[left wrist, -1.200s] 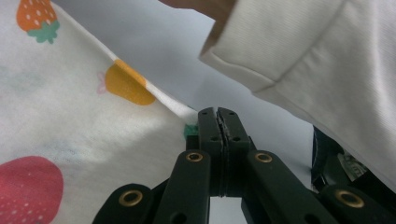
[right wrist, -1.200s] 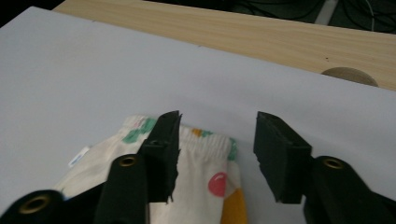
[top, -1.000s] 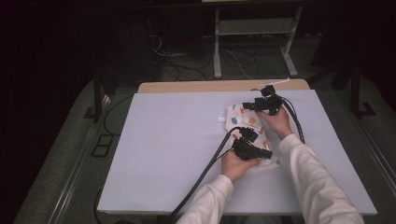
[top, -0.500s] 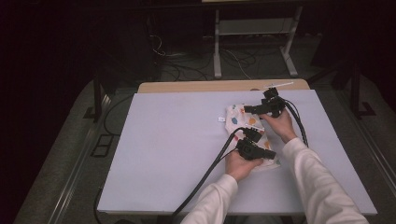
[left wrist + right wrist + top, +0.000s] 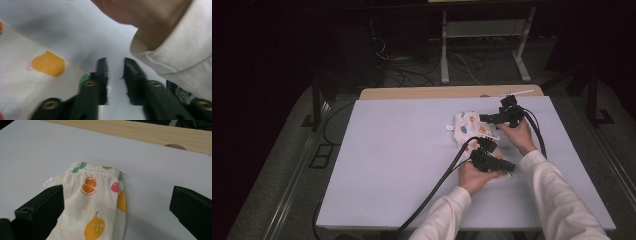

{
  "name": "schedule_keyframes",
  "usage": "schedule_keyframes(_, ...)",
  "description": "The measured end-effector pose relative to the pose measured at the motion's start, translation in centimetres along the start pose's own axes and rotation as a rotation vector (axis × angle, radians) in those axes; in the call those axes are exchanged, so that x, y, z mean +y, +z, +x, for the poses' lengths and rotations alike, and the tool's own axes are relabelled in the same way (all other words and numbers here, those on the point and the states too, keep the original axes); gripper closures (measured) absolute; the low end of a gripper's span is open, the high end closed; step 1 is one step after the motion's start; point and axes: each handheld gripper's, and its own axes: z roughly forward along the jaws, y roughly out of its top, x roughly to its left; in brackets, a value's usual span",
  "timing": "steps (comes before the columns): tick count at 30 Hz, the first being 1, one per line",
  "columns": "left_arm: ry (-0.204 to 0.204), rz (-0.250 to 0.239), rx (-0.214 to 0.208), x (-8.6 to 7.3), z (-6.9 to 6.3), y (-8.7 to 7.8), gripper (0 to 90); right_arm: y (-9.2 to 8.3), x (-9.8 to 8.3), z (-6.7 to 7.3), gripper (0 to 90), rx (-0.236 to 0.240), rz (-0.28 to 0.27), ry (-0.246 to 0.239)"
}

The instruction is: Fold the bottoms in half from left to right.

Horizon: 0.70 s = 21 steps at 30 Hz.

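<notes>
A small cream garment [image 5: 467,127] printed with coloured fruit lies folded flat on the white table cover [image 5: 392,165], right of centre. My left gripper [image 5: 511,169] lies low at its near end, pointing right. Its jaws have just been opening and stand a little apart [image 5: 115,75] over bare cover, with the garment's edge [image 5: 30,82] beside the left jaw. My right gripper [image 5: 489,122] hovers at the far end. Its jaws have just been opening too and now stand wide [image 5: 117,192] on either side of the garment [image 5: 95,202], whose elastic waistband faces away. Nothing is gripped.
A small white label [image 5: 48,181] sticks out from the garment's left side. A wooden table edge [image 5: 447,92] runs along the back. Black cables [image 5: 437,185] trail from the grippers to the front edge. A metal stand [image 5: 482,45] and cords sit on the dark floor beyond.
Both hands stay over the garment in nearly the same places. The garment has not visibly shifted.
</notes>
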Motion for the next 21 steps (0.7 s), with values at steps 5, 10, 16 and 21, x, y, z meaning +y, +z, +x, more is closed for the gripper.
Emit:
schedule_keyframes(5,0.058,-0.007,0.055,0.1,-0.6,-0.5,44.4,-0.3,-0.2,-0.3,0.0,-0.005,0.003,0.019)
schedule_keyframes(10,0.102,-0.064,0.057,0.3,-1.1,-1.2,29.6,-0.5,-0.6,-0.4,0.0,0.007,0.001,0.024)
schedule_keyframes(16,0.138,-0.063,0.074,0.5,-1.0,-2.0,11.4,-0.8,-0.9,-0.1,0.0,0.035,0.004,0.019)
schedule_keyframes(21,0.184,-0.056,0.130,0.7,-0.9,-3.2,1.7,-1.0,-1.0,0.2,0.0,0.040,-0.002,0.017)
